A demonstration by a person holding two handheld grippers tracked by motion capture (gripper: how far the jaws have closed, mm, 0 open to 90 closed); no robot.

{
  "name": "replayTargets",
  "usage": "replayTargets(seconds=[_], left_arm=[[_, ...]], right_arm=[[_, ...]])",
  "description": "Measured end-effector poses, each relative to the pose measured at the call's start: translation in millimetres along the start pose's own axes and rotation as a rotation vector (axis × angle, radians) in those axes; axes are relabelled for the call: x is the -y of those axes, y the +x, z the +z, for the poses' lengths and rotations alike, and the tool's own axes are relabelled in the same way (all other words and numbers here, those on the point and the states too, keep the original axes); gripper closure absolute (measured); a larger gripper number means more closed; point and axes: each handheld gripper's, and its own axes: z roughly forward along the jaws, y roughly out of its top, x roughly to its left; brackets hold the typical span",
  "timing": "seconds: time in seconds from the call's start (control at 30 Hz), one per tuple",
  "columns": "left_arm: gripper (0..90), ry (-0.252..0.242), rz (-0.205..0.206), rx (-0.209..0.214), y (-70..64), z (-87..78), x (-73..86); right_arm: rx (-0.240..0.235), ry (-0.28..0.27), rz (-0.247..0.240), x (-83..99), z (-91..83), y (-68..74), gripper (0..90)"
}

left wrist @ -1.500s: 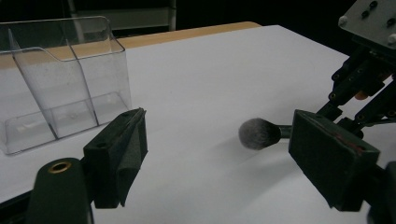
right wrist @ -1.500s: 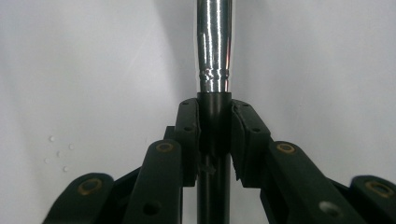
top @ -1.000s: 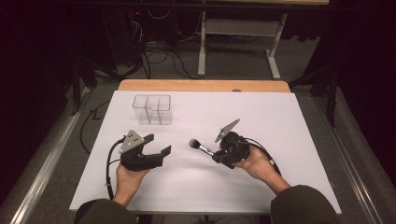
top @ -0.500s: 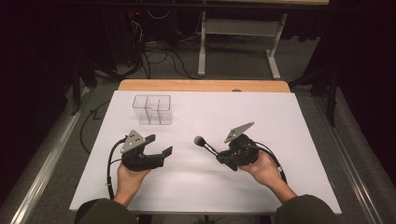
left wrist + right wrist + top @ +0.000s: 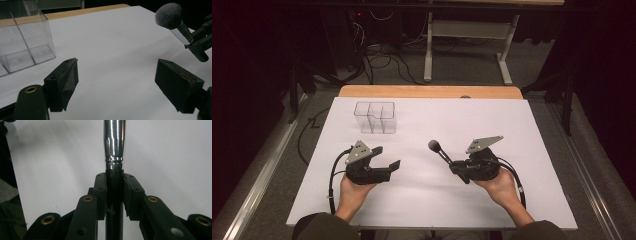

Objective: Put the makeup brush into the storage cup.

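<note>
The right gripper (image 5: 460,169) has its jaws squeezed on the makeup brush (image 5: 440,152), lifted above the middle of the table (image 5: 522,125), so the pick-up looks done, while the left gripper (image 5: 388,166) waits with jaws wide apart and the clear box (image 5: 375,117) at the far left has nothing in it

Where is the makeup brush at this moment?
The makeup brush is clamped by its handle in the right gripper, right of centre in the high view, with its head pointing toward the clear organizer at the far left of the table.
</note>
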Motion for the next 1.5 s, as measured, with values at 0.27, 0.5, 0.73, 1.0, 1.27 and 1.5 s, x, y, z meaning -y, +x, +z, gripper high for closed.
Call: replayTargets(seconds=[0.27,0.5,0.73,1.0,1.27,1.5], left_arm=[[19.2,0.005,-0.007,0.033,-2.8,0.9,-1.5],[19.4,0.009,0.003,0.059,-7.5,1.9,-4.4],[18.8,0.021,0.016,0.074,-14.3,3.9,-7.7],[18.8,0.028,0.013,0.093,-19.1,5.3,-12.5],[19.1,0.052,0.038,0.112,-27.9,10.9,-17.2],[20.3,0.055,0.04,0.134,-31.5,14.5,-21.0]], right_arm=[[0.001,-0.044,0.027,8.3,-3.5,2.0,76.7],[-0.001,-0.07,0.038,9.3,-5.1,6.1,76.7],[0.003,-0.083,0.034,11.4,-4.7,7.7,76.7],[0.01,-0.097,0.038,10.9,-4.8,9.3,76.7],[0.018,-0.112,0.037,10.3,-6.9,8.5,76.7],[0.02,-0.12,0.04,9.8,-6.8,8.4,76.7]])
